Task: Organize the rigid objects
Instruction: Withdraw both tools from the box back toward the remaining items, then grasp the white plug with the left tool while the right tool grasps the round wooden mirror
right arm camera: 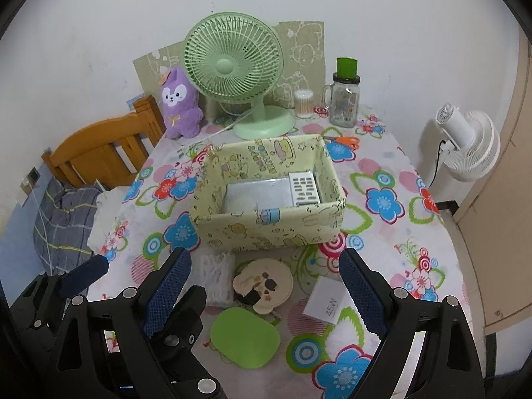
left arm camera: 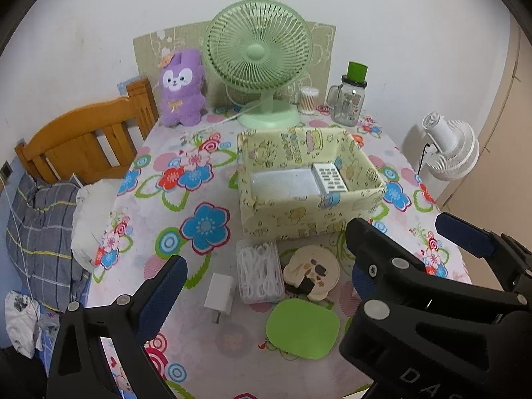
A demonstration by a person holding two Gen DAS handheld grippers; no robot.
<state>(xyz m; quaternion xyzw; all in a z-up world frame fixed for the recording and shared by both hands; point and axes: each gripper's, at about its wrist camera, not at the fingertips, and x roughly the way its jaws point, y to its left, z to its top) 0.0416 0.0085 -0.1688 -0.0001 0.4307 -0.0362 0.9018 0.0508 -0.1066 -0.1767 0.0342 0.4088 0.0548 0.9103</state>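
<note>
A table under a white plastic cloth printed with blue, red and green flowers [right arm camera: 382,199] fills both views, pushed against a plain white wall. The right gripper [right arm camera: 266,286] hangs with its blue-padded jaws spread wide and nothing between them; the left gripper [left arm camera: 266,286] is likewise spread and empty. Between and just below the right jaws lies a flat lime-green rounded plastic lid [right arm camera: 245,337], with a white charger block marked 45W [right arm camera: 324,301] by the right jaw. Just beyond sit a round cream cartoon-printed compact [right arm camera: 264,284] and a clear box of white floss picks [right arm camera: 216,279] (partly hidden by the left jaw). Farther ahead stands a pale yellow cartoon-print fabric storage box [right arm camera: 266,229] holding a white remote control [right arm camera: 304,189]. Behind it stand a mint-green desk fan [right arm camera: 232,66], a purple plush rabbit [right arm camera: 179,103] and a glass jar with a green lid [right arm camera: 344,99].
</note>
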